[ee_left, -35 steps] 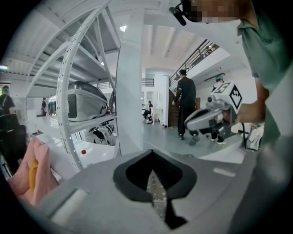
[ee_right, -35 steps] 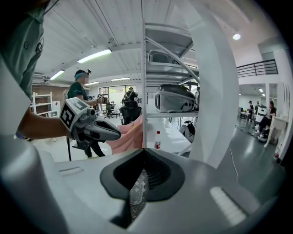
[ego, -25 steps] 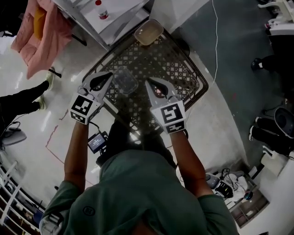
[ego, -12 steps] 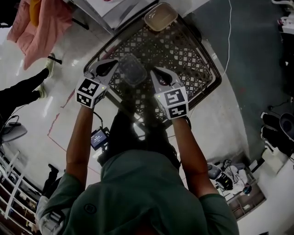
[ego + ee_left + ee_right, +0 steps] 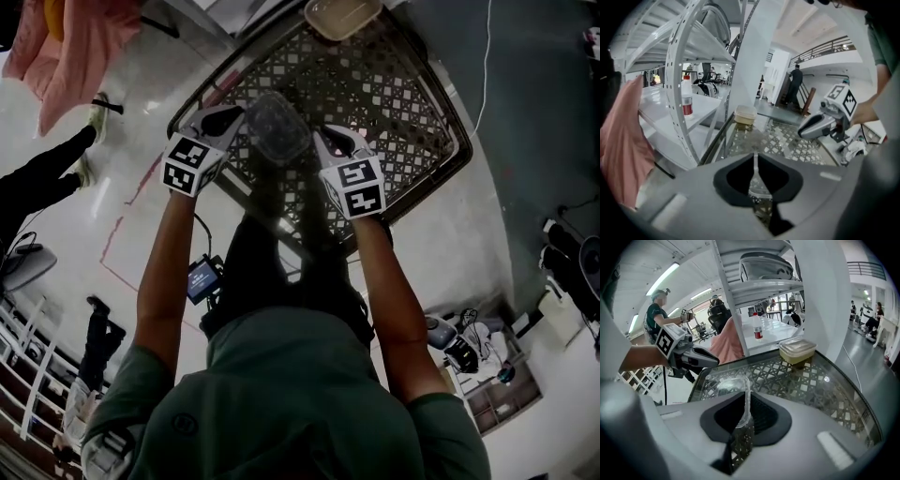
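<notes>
Head view, looking steeply down: a person holds a gripper in each hand over a glass-topped desk (image 5: 412,103) with a woven lattice under the glass. A clear plastic tub (image 5: 277,127) sits on the desk between the two tools. The left gripper (image 5: 230,116) is just beside the tub's left edge and the right gripper (image 5: 326,136) is just beside its right edge. Whether either one touches the tub cannot be told from above.

In the left gripper view, its jaws are pressed together with nothing between them. In the right gripper view, the jaws are likewise together and empty, and the clear tub lies on the glass just ahead of them, slightly to their left.

At the desk's far edge stands a lidded tub (image 5: 342,14) with a cream top, well apart from both grippers. Beyond the desk is a white rack (image 5: 675,84) with a red-labelled bottle (image 5: 686,96) on its shelf, and a pink cloth (image 5: 84,37) hangs near it.

Judging from these views, the work is at an early point — the grippers flank the clear tub, but it is neither gripped nor lifted. The lidded tub looks untouched.
</notes>
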Tool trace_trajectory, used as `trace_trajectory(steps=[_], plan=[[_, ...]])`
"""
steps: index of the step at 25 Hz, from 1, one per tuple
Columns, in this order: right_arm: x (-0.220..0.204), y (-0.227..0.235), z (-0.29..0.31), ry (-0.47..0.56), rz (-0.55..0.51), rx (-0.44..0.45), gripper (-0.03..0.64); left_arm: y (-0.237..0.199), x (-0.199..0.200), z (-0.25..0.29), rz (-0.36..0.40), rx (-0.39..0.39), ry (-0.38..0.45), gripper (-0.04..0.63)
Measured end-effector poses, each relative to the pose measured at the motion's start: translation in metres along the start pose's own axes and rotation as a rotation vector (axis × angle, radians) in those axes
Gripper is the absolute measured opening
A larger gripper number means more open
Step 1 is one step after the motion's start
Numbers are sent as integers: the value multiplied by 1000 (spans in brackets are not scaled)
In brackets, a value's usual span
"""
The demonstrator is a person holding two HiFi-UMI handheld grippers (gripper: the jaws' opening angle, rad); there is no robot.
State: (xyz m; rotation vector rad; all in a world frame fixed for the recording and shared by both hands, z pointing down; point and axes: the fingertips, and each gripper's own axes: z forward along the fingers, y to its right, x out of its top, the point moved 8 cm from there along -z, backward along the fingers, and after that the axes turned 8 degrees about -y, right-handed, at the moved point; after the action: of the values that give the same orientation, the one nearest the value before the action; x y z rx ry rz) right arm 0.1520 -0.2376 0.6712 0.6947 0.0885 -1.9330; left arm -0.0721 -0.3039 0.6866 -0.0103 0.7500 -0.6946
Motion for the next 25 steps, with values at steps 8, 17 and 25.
trace_trajectory(steps=[8,17,25], plan=[[-23,8,43,-78,32,35,51,-18,-25,31,-28,3,-79,62],[-44,14,79,-164,68,80,51,-25,-39,53,-64,-37,-118,107],[-49,17,88,-139,190,165,42,-29,-49,57,-99,-59,-155,121]])
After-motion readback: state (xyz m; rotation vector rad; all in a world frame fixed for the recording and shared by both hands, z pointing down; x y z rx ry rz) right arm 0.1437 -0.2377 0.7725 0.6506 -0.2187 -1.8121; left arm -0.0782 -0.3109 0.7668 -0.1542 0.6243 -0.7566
